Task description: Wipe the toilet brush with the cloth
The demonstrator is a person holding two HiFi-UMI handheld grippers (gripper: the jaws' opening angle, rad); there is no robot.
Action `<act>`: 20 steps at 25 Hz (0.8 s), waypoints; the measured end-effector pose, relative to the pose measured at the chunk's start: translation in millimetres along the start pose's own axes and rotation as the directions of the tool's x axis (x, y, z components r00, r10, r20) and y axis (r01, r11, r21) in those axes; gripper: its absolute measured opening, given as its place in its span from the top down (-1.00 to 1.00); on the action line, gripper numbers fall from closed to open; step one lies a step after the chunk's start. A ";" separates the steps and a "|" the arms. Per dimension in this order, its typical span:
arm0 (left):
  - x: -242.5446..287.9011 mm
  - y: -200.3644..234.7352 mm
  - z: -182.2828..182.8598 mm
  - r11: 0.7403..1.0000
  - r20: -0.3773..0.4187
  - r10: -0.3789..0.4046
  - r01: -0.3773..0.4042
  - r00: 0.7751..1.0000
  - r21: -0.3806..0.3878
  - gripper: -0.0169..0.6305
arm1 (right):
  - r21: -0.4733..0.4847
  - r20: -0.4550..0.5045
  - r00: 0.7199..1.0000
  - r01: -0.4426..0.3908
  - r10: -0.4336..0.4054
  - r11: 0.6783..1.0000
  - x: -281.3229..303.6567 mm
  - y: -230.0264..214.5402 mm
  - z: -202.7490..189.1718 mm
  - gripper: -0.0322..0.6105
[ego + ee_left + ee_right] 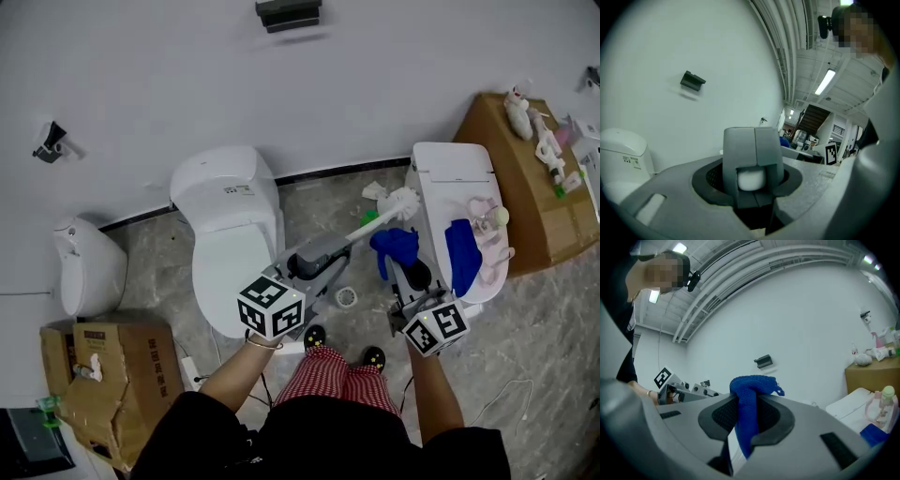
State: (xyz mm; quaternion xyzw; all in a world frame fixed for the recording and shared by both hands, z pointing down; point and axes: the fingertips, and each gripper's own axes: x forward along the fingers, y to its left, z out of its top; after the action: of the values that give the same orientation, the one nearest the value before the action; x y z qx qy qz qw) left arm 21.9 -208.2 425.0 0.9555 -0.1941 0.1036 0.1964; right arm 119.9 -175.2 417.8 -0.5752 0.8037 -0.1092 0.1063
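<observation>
Centre frame: your left gripper [333, 248], jaws clamped on the toilet brush [396, 203]; your right gripper [405, 264], jaws pinching the blue cloth [394, 244]; white toilet [230, 202] at left, floor drain [346, 297] below.

Nubby knit cloth [747, 405], glossy toilet [226, 199]

The left forearm [234, 370] and right forearm [433, 394] both reach forward from the body. The left gripper [330, 251] angles toward the right one, with its jaws closed on what looks like a white brush handle [751, 179]. The right gripper [410, 272] points ahead, its jaws pinching a blue cloth [746, 401].
</observation>
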 end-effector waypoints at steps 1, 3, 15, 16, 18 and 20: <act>-1.6 -3.2 5.4 1.000 0.010 -0.005 0.004 1.000 0.009 0.41 | -0.003 0.004 1.000 -0.004 0.004 1.000 0.3 2.2 3.7 0.67; -4.2 -9.3 15.2 1.000 0.025 -0.014 0.013 1.000 0.028 0.41 | -0.004 0.012 1.000 -0.011 0.012 1.000 1.1 6.1 11.2 0.67; -25.7 -34.7 65.9 0.991 0.118 -0.025 0.010 0.993 0.130 0.40 | -0.067 0.072 0.995 -0.064 0.068 0.996 1.4 32.0 69.2 0.67; -28.4 -36.0 72.2 0.990 0.131 -0.022 0.003 0.991 0.143 0.40 | -0.074 0.082 0.994 -0.071 0.077 0.995 2.3 34.6 75.8 0.67; -32.6 -39.1 84.4 0.986 0.152 -0.020 -0.006 0.988 0.169 0.40 | -0.085 0.105 0.990 -0.088 0.097 0.993 4.1 39.5 88.9 0.67; -36.5 -43.1 95.0 0.984 0.171 -0.026 -0.005 0.985 0.180 0.40 | -0.090 0.125 0.986 -0.103 0.114 0.991 5.7 44.6 100.7 0.67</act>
State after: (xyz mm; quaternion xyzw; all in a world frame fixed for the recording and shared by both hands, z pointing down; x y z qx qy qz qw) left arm 18.3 -199.2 314.9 0.9758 -0.1949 0.0366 0.0923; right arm 107.8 -171.9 308.3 -0.5402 0.8292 -0.0321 0.1400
